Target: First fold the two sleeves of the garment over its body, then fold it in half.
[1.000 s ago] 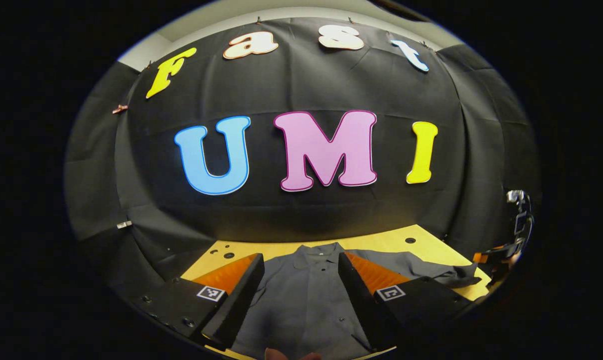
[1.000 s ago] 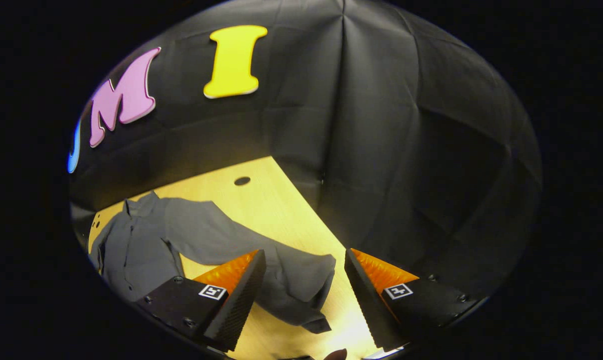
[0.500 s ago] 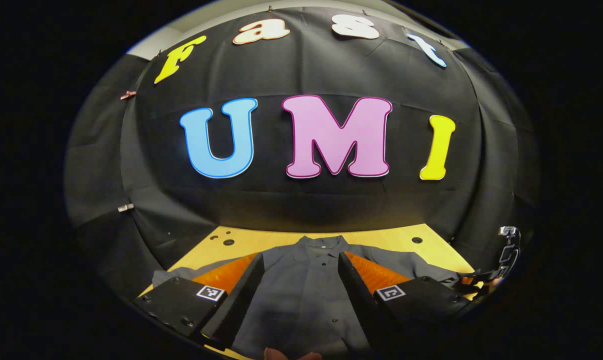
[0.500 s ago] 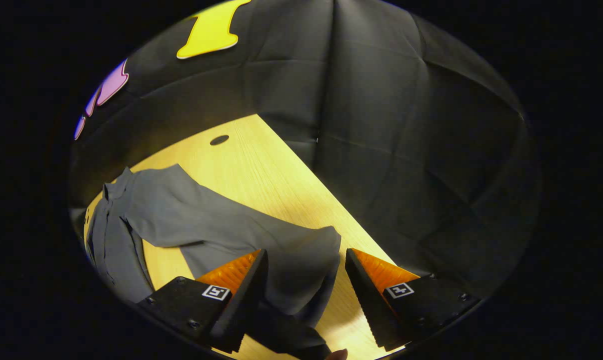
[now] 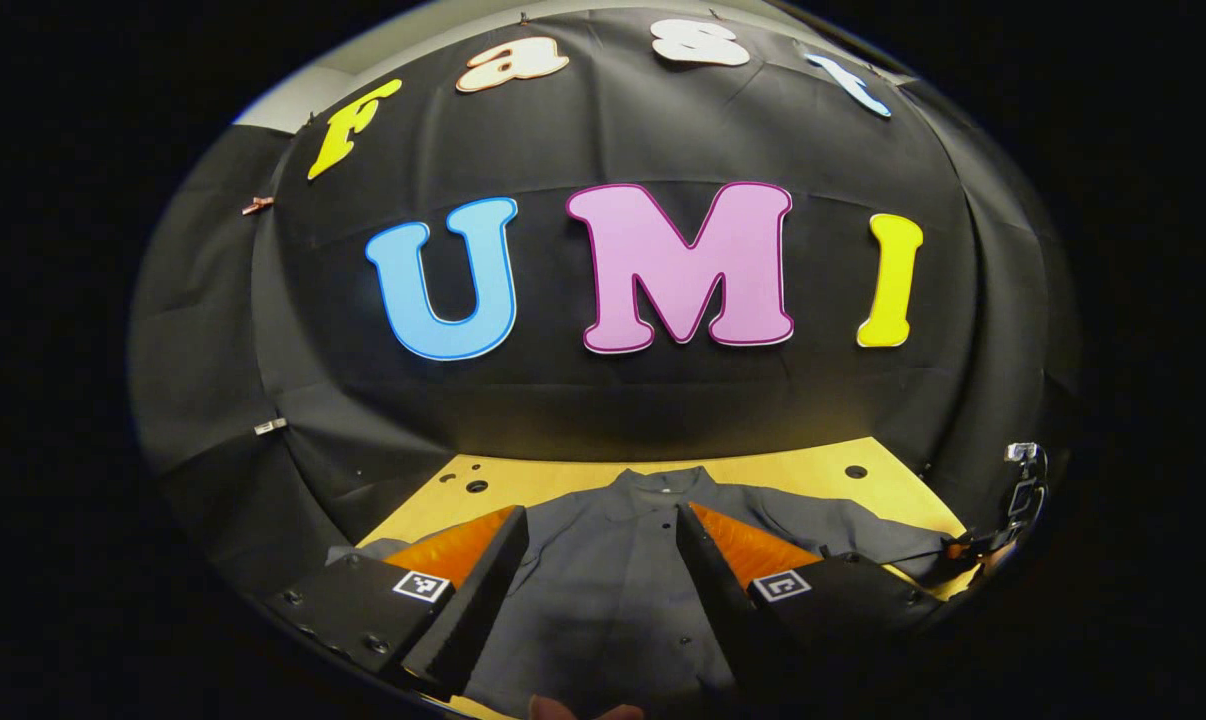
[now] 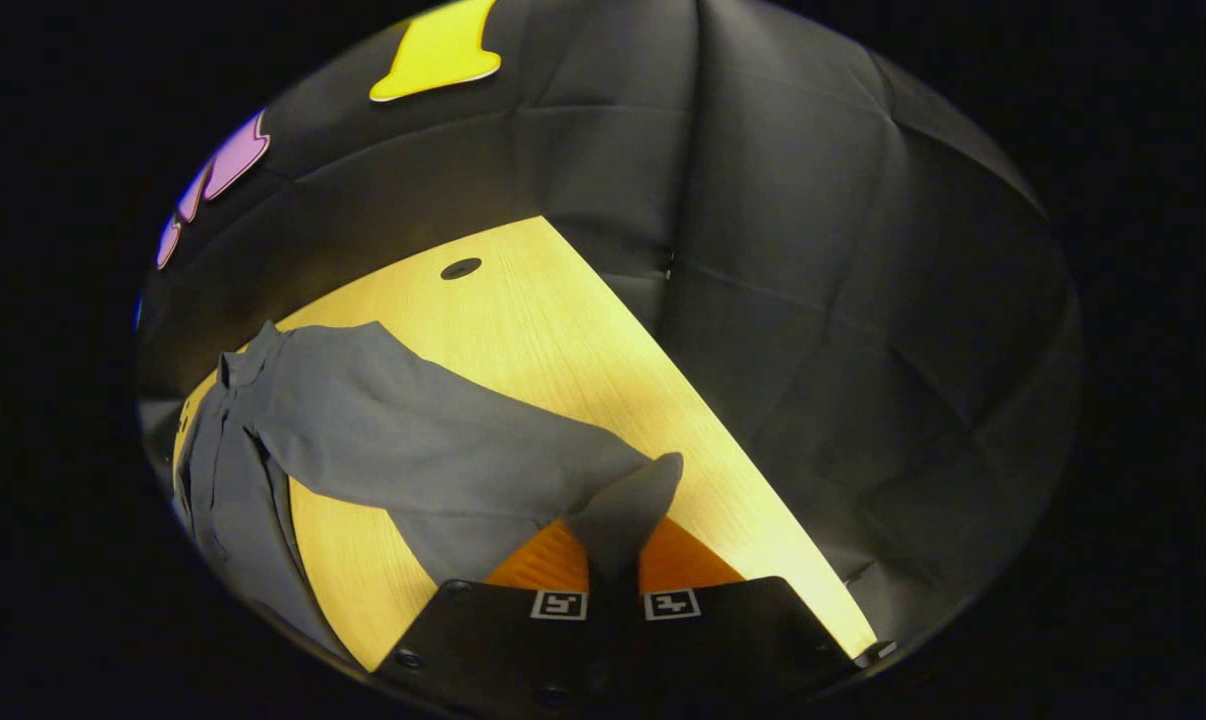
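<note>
A grey button-up shirt point(image 5: 613, 570) lies flat on the yellow table point(image 5: 763, 470), collar toward the back wall. My left gripper point(image 5: 603, 590) hangs open over the shirt's front, nothing between its fingers. In the right gripper view the shirt's body point(image 6: 218, 470) is at the left and one long sleeve point(image 6: 413, 440) stretches toward me. My right gripper point(image 6: 613, 560) is shut on the sleeve's cuff end point(image 6: 628, 505), which stands pinched up between the fingers. In the left gripper view the right gripper point(image 5: 1003, 520) sits at the far right edge, by that sleeve point(image 5: 863, 540).
The table point(image 6: 583, 350) has a round hole point(image 6: 460, 268) near its back edge and small holes point(image 5: 476, 486) at the back left. Black cloth walls close the booth behind and to the right. Bare tabletop runs along the right edge beside the sleeve.
My right gripper dropped onto the sleeve's cuff and went from open to shut on it. My left gripper stayed open over the shirt front, its view drifting slightly.
</note>
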`<state>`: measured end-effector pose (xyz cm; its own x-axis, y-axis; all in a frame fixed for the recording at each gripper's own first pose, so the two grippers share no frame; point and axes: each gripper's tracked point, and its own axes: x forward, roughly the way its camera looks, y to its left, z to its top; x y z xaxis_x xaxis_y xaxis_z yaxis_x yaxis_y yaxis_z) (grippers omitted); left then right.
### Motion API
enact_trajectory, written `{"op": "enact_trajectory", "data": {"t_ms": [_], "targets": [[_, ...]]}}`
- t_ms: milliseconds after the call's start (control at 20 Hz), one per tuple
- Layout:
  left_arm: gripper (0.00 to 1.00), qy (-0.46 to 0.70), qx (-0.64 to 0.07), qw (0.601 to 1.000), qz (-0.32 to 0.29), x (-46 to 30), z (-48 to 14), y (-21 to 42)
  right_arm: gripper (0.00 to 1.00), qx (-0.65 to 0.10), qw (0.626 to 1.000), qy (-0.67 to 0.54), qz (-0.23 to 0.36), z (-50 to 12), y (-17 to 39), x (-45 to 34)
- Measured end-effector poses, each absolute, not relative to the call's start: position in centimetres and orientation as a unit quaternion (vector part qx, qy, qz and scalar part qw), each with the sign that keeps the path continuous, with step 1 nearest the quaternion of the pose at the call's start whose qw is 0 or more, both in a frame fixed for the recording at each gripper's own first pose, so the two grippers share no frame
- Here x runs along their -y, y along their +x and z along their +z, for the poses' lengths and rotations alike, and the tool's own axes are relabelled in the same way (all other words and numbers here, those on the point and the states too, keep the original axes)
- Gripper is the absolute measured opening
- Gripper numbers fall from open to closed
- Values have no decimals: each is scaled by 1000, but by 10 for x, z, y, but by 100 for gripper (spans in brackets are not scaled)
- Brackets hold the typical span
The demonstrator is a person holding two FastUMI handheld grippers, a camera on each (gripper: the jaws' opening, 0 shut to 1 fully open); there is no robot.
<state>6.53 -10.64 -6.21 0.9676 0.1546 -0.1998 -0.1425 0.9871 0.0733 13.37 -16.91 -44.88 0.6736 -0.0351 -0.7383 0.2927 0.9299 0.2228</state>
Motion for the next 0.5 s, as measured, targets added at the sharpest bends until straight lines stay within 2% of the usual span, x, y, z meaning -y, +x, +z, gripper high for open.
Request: {"op": "enact_trajectory", "data": {"t_ms": [200,500], "targets": [[94,28,-99,992,73,98,-62,58,6,-280,939,180,-82,-372,176,184],[94,15,-86,995,58,72,-61,47,6,-202,968,136,-66,-279,168,181]]}}
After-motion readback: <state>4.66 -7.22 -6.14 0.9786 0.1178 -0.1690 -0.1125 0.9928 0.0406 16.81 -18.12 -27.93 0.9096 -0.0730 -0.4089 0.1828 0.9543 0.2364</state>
